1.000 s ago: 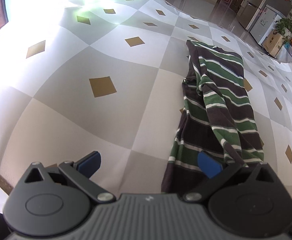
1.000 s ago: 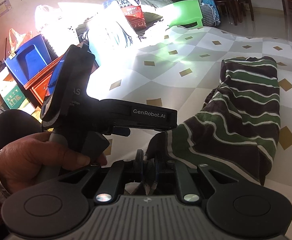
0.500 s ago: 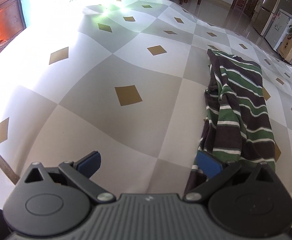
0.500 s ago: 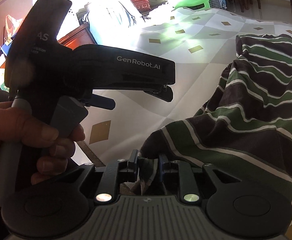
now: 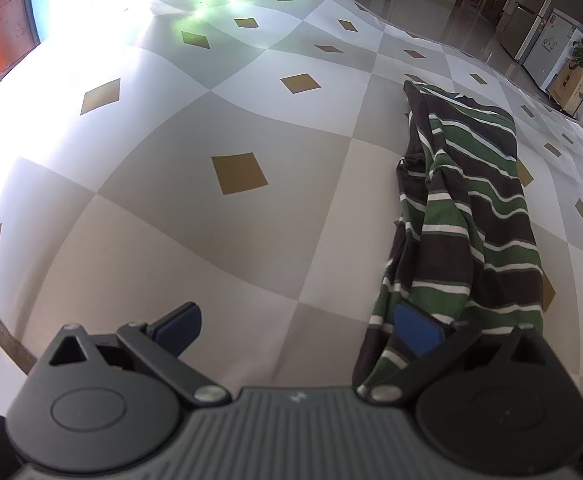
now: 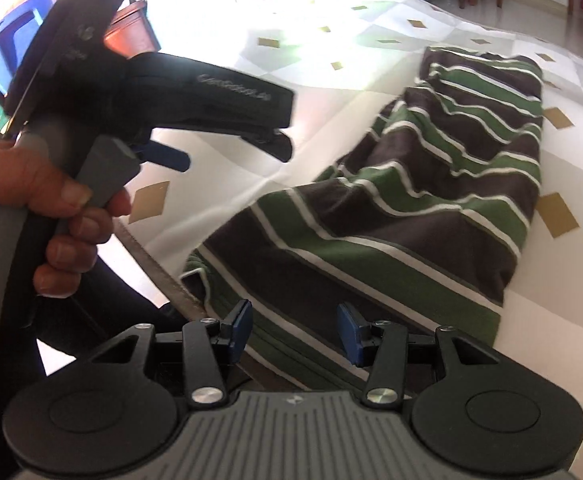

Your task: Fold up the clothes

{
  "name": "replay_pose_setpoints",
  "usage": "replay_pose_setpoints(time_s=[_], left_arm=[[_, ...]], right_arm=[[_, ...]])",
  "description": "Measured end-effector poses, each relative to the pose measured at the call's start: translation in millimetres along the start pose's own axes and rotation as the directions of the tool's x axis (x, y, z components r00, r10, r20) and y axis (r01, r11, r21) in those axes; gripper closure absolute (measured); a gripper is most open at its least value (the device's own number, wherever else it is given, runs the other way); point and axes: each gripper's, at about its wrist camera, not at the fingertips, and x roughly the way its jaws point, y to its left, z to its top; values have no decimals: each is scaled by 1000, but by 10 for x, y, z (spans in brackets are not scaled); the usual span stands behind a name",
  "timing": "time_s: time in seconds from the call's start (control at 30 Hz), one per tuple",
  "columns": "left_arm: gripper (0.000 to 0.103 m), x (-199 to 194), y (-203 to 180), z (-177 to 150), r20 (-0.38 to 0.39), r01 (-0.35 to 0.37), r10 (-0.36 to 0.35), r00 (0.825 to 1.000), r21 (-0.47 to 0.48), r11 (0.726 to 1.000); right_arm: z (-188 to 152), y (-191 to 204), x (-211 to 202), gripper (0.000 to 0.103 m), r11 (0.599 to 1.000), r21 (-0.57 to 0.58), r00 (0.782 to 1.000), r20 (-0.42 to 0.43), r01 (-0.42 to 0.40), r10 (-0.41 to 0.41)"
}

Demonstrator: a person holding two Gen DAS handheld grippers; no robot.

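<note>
The striped shirt point(image 6: 431, 184) is soft and limp; take its hem. The right gripper point(image 6: 295, 330) has just been opening, with cloth between but unpinched; the left gripper point(image 5: 295, 324) gapes empty.

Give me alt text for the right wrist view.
The right claw stands open, just released, over the near hem of a folded green, brown and white striped shirt on a checked tablecloth. At left, a hand holds the open left claw.
</note>
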Motion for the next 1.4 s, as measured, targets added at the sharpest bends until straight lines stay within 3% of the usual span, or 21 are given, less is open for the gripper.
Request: replay_pose_setpoints(time_s=[0.2, 0.33, 0.43, 0.6, 0.77, 0.9, 1.17, 1.4], left_arm=[[0, 23, -107, -10, -12, 17, -17, 1000, 13, 1000], [0, 39, -201, -17, -19, 33, -33, 999, 25, 999], [0, 48, -272, -25, -20, 39, -38, 999, 43, 998], [0, 77, -302, -45, -28, 31, -30, 999, 48, 998], [0, 116, -284, -60, -39, 20, -19, 999, 38, 999], [0, 136, -295, -71, -40, 9, -7, 999, 46, 999], [0, 151, -358, -79, -36, 16, -14, 999, 63, 998], [0, 151, -488, 5, -29, 111, -109, 994, 84, 990]], right_arm=[[-70, -449, -149, 56, 971, 177, 987, -13, 161, -161], [-132, -586, -148, 56, 951, 247, 982, -53, 187, -180], [-157, -555, -81, 56, 956, 219, 980, -69, 195, -185], [-189, -364, 3, 57, 961, 57, 962, -64, 270, -267], [-215, -286, 26, 78, 956, -10, 954, -68, 293, -293], [-228, -267, 12, 80, 942, -44, 938, -93, 332, -334], [-278, -310, -54, 80, 928, -37, 919, -130, 370, -372], [-276, -363, -95, 79, 931, 12, 921, -146, 365, -360]])
